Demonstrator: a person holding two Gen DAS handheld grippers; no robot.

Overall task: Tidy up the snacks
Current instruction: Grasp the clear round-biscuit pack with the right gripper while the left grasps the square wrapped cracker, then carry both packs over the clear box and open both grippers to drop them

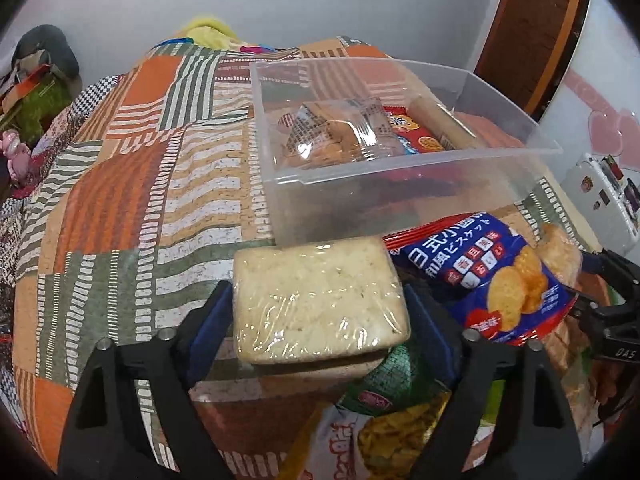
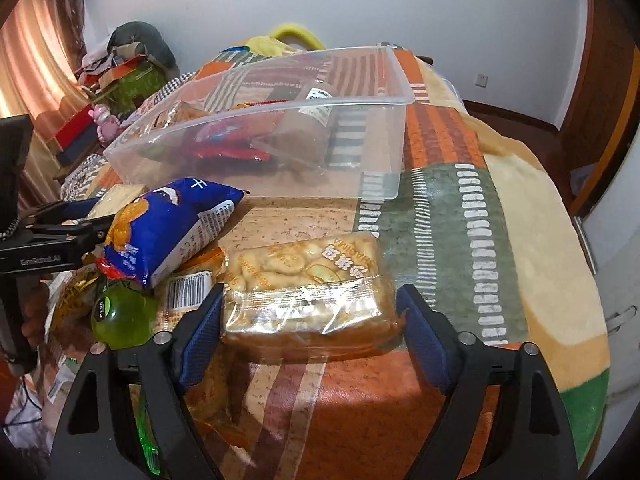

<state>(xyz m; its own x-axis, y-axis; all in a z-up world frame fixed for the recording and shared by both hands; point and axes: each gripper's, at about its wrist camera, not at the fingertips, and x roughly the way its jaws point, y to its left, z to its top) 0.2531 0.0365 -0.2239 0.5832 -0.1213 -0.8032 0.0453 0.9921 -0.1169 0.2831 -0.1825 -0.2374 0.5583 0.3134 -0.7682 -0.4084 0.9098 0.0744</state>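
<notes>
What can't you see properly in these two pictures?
- Left wrist view: the bottom of the clear bin blurs behind its cloudy front wall.
- Left wrist view: the yellow chip bag is cut off by the bottom edge and the left gripper.
- Right wrist view: the blue cracker bag covers the snacks under it.
- Right wrist view: whether the right gripper squeezes the biscuit pack or only straddles it is unclear.

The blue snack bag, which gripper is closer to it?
Left. The left gripper sits right beside the blue bag; the right gripper is farther off.
</notes>
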